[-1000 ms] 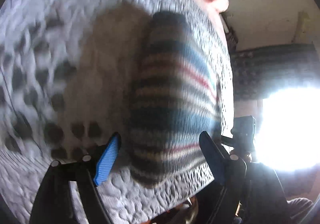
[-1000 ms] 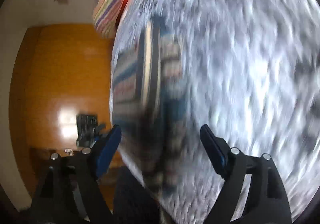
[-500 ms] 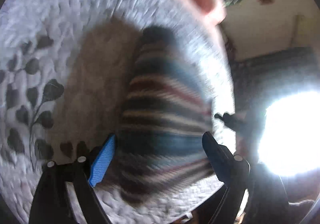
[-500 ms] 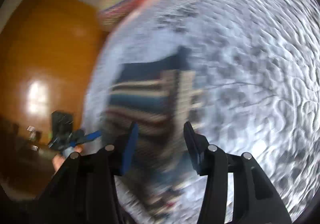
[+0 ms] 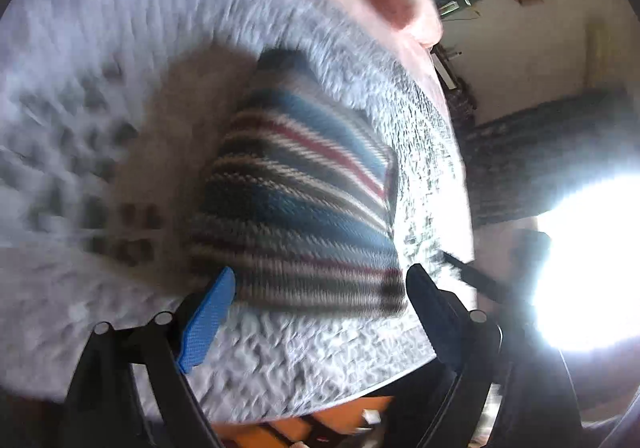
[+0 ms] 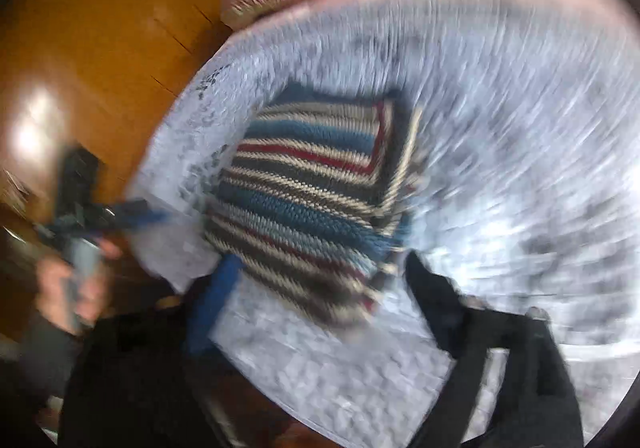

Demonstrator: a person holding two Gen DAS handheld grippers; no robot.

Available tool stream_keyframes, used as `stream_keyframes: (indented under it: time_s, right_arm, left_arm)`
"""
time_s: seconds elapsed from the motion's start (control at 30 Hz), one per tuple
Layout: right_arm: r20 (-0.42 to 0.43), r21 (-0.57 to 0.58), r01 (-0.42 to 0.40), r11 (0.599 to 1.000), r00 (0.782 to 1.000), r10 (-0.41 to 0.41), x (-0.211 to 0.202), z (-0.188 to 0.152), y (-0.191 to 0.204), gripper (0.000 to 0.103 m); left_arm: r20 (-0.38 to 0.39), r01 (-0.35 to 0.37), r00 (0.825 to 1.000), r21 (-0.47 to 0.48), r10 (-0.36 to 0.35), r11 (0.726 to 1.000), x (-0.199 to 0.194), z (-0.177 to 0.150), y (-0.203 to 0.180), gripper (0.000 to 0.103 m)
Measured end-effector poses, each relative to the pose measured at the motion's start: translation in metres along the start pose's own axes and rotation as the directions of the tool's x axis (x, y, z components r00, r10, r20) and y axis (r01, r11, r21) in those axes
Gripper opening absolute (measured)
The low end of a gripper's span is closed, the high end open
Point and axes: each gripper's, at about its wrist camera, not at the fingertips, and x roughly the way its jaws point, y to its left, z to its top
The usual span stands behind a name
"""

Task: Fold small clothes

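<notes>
Seen from the left wrist camera, the striped knitted garment lies folded into a compact packet on a pale grey bedspread that has a dark leaf print. Its stripes are blue, dark grey, cream and thin red, and the knit texture is clear in spite of the motion blur. The packet is narrower at the far end, where a dark blue edge shows, and wider at the near end. Its long axis runs away from the camera, leaning a little to the left at the top. The stripes go across this axis, slanting down to the right. The left gripper is wide open, with one blue finger and one dark finger standing on each side of the near edge of the garment, and nothing is between them.

In the right wrist camera, the same garment lies close to the edge of the bedspread, beside an orange wooden surface. Here a folded flap with stripes running the other way lies along its right side. The right gripper is also spread open and empty, its fingers at both sides of the near corner. At the far left a hand holds the other tool, but it is blurred.
</notes>
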Motion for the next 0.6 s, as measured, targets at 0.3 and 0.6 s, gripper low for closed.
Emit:
stream_keyframes:
  time_s: [0.3, 0.6]
  right_arm:
    - [0.099, -0.072, 0.427, 0.901, 0.902, -0.42, -0.106, -0.093, 0.098, 0.1]
    - [0.2, -0.007, 0.371, 0.929, 0.911, -0.362, -0.203, -0.082, 0.157, 0.1]
  left_arm:
    - [0.267, -0.412, 0.887, 0.095, 0.376, 0.906, -0.145, -0.114, -0.105, 0.096]
    - [0.27, -0.491, 0.856, 0.156, 0.441, 0.857, -0.204, -0.139, -0.161, 0.095]
